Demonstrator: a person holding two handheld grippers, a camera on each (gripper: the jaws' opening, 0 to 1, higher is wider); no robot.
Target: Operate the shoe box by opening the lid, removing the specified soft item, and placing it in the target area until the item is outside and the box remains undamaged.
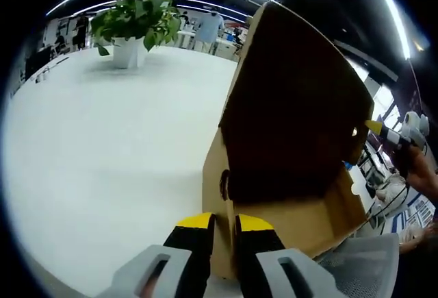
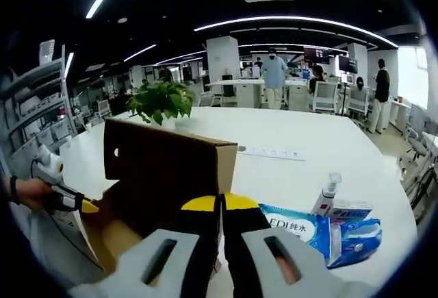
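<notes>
The brown cardboard shoe box [image 1: 274, 222] stands on the white table with its lid [image 1: 294, 99] raised upright, dark inner face toward me. My left gripper [image 1: 224, 224] is shut on the box's near wall, with cardboard between its yellow-tipped jaws. It also appears at the box's left edge as the left gripper [image 2: 87, 207], held by a hand. My right gripper [image 2: 221, 203] is shut on the lid's [image 2: 171, 161] side edge. At the lid's far edge the right gripper [image 1: 375, 127] comes in from the right. The inside of the box [image 2: 113, 233] shows bare cardboard; its contents are hidden.
Blue wipe packs [image 2: 301, 226], a small bottle [image 2: 327, 192] and a little carton [image 2: 350, 210] lie right of the box. A potted plant [image 1: 133, 20] and a power strip [image 2: 267, 152] sit farther back. The white table [image 1: 102, 147] spreads wide to the left. People stand in the background.
</notes>
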